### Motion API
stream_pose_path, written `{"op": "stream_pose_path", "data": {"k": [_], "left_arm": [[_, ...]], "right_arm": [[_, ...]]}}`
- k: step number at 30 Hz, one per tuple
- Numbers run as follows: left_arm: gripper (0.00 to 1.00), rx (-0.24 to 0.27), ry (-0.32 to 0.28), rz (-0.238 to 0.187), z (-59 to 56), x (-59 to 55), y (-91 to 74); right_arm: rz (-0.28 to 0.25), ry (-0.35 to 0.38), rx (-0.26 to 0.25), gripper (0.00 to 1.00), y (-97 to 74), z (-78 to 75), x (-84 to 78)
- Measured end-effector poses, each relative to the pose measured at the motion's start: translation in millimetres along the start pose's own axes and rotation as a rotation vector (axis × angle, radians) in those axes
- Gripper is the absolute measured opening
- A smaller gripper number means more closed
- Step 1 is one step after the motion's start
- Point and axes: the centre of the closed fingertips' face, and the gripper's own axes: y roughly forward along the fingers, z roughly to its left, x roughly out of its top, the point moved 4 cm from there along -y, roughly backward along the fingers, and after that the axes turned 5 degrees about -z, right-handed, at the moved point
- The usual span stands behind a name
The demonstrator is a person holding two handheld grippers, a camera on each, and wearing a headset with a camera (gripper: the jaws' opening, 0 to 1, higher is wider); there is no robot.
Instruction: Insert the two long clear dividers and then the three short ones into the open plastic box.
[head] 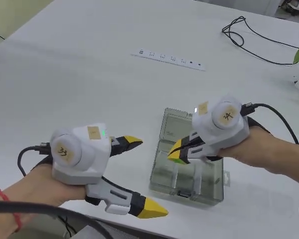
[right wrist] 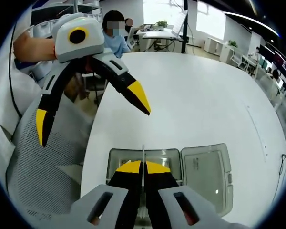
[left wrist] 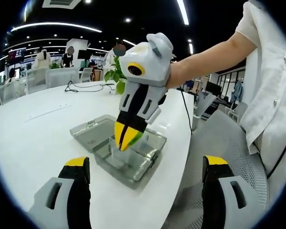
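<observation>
The clear plastic box (head: 187,193) sits on the white table with its hinged lid (head: 175,124) flipped open and lying flat behind it. Some clear walls already seem to split the inside, can't really count them. One thin clear divider (right wrist: 143,150) stands edge-on over the box, pinched by the right gripper (right wrist: 143,165).

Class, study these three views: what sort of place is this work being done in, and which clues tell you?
Probably an open-plan office: a large white table carrying a white power strip, rows of desks with chairs behind, and long ceiling strip lights.
</observation>
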Motion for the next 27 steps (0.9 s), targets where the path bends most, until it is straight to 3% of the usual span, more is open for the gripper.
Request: {"op": "stream_pose_path", "data": {"k": [16, 27], "left_arm": [[1.00, 0.001, -0.002, 0.002, 0.1, -1.7, -0.4], [1.00, 0.001, -0.003, 0.002, 0.1, -1.9, -0.3]], "right_arm": [[0.047, 0.031, 0.012, 0.03, 18.2, -2.3, -9.8], [0.078, 0.012, 0.015, 0.02, 22.5, -1.6, -12.5]]}}
